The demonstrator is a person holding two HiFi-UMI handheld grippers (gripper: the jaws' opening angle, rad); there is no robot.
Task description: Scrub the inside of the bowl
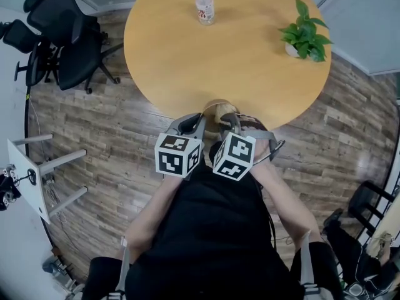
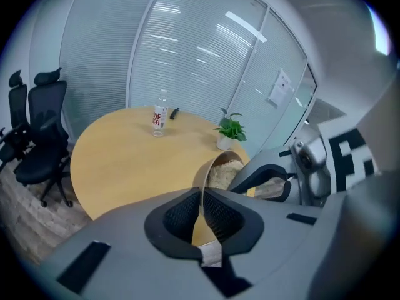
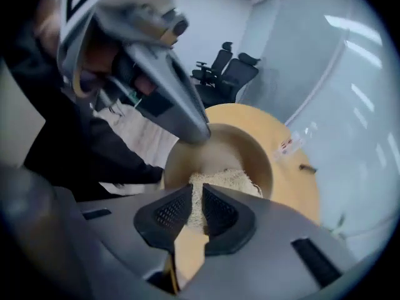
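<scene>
Plainly mid-scrub, judging by the layout. Holding the bowl (image 2: 204, 170) by its thin rim with the left gripper (image 2: 201, 190), jaws squeezed nearly together with only the wall of the bowl between the pads, so clamped on the bowl. Tilted on edge, with the mouth turned to the right of that gripper and toward the right gripper (image 3: 197, 187). Reaching into that mouth with the right gripper, jaws drawn in on a pale, rough scrubbing pad (image 3: 225, 180), gripped at its near end and fanning out ahead of the tips. Straight ahead of the right jaws, then: pad first, pressed against the bowl's inner floor, and the curved far wall just beyond; the left gripper's tip up and to the left on the rim, close to the pad but apparently not touching it. From the head view, both grippers side by side and near each other in front of the chest, bowl just beyond them at the near edge of the round table (image 1: 187, 55), seemingly lifted off it rather than resting, though hard to say for sure. Turning on one relation for the coming stroke: open mouth facing the right tool, axis of the bowl roughly in line with those jaws, so likely a sweep round the inside wall with the right hand, nearer to the work, and a steady hold with the left. Worth minding: a thin rim grip against sideways rubbing, with some risk of the bowl twisting in the left jaws.
</scene>
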